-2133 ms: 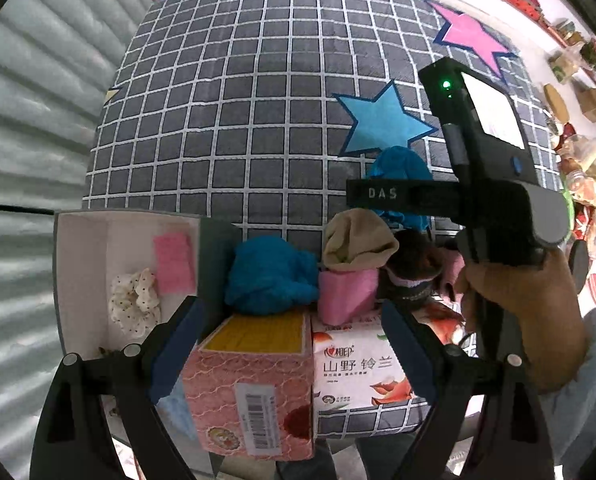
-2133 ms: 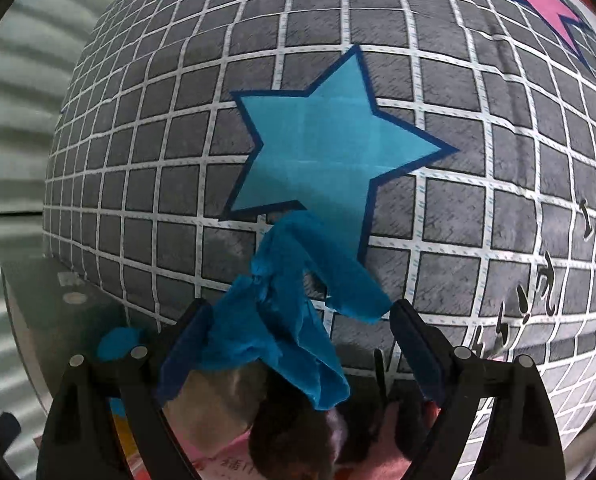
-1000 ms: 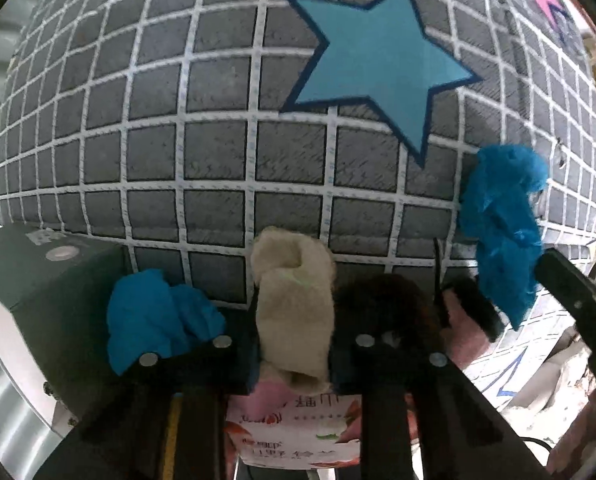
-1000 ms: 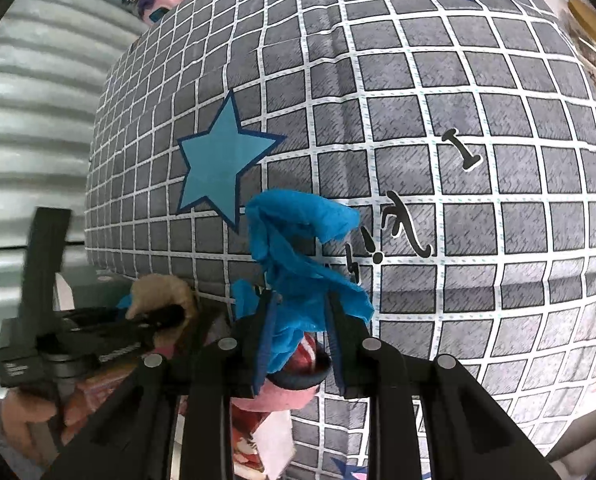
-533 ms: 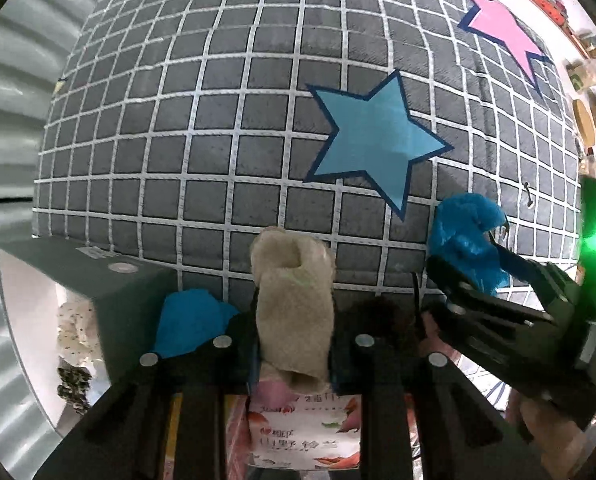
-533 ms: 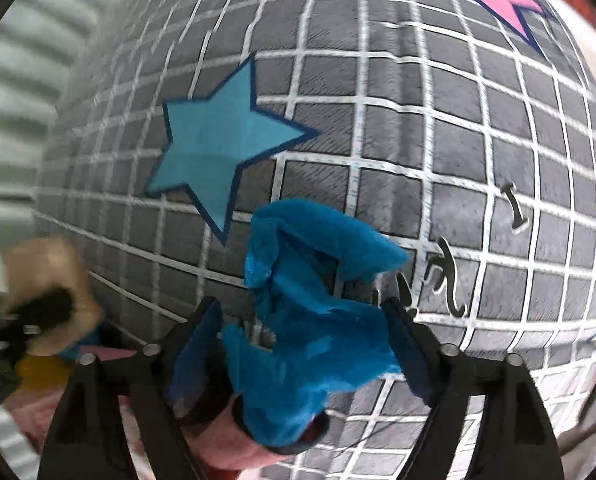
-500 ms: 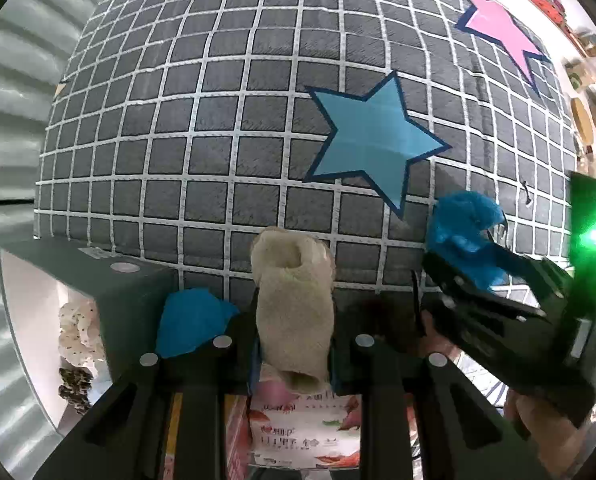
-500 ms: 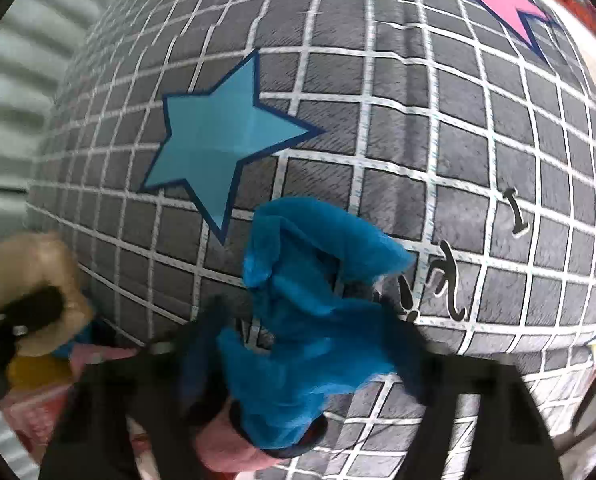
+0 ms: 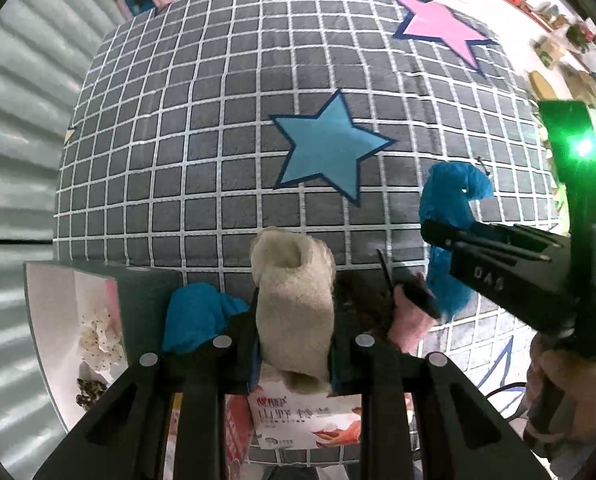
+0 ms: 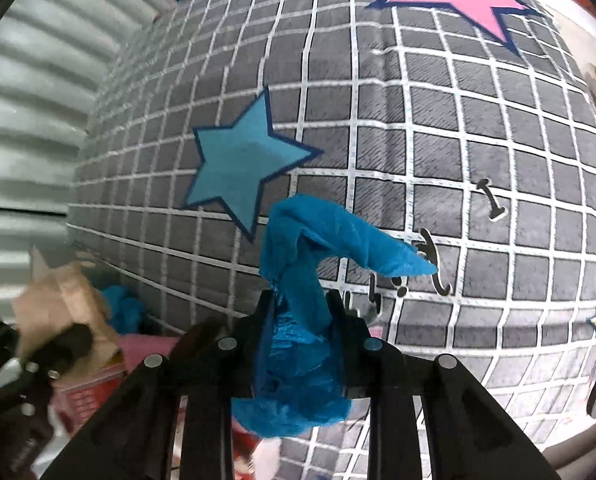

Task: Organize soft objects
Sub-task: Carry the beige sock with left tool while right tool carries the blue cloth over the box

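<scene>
The left gripper point(image 9: 294, 320) has its fingers clamped on a beige sock point(image 9: 294, 300), held above the near edge of the checked bed cover point(image 9: 202, 128). The right gripper point(image 10: 300, 320) has just been closing, and its fingers now pinch a blue cloth point(image 10: 298, 344), whose free end flops toward the far right. To do this step well, each piece should probably be carried clear of the pile and lowered fully into the open box point(image 9: 50, 308) at near left before release. A second blue bundle point(image 9: 196, 316), a pink item point(image 9: 408, 324) and a tissue pack point(image 9: 302, 420) crowd below; the dangling ends could snag on them.
</scene>
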A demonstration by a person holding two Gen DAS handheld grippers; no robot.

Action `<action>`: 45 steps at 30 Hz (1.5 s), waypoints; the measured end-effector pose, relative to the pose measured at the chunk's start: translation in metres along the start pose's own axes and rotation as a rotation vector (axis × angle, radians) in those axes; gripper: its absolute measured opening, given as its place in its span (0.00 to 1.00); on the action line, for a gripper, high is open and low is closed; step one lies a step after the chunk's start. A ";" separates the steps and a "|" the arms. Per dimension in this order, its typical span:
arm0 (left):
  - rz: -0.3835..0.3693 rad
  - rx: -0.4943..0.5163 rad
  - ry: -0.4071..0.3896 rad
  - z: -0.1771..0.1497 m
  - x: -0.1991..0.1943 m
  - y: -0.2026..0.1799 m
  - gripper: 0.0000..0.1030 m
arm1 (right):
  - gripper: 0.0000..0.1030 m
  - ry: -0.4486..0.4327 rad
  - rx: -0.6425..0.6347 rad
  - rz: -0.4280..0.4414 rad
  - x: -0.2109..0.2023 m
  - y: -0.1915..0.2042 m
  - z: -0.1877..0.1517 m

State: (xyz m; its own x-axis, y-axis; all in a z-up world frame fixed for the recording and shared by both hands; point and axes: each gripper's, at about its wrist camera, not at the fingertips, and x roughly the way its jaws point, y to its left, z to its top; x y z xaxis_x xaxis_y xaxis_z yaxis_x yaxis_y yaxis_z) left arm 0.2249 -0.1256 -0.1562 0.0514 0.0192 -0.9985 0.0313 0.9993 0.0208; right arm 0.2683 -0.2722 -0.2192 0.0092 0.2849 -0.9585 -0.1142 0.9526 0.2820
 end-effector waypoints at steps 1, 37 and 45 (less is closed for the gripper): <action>0.000 0.006 -0.009 -0.001 -0.004 -0.002 0.26 | 0.26 -0.007 -0.003 0.002 -0.005 0.001 -0.002; -0.125 0.389 -0.069 -0.175 -0.034 0.003 0.26 | 0.26 0.006 0.131 -0.033 -0.049 0.063 -0.186; -0.121 0.340 -0.109 -0.205 -0.045 0.045 0.26 | 0.26 0.032 0.064 -0.025 -0.037 0.115 -0.210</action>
State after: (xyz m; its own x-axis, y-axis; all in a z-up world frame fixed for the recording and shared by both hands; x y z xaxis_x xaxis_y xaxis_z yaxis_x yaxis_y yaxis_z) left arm 0.0194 -0.0748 -0.1210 0.1326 -0.1201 -0.9839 0.3727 0.9258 -0.0628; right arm 0.0461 -0.1959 -0.1598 -0.0210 0.2586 -0.9658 -0.0502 0.9645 0.2593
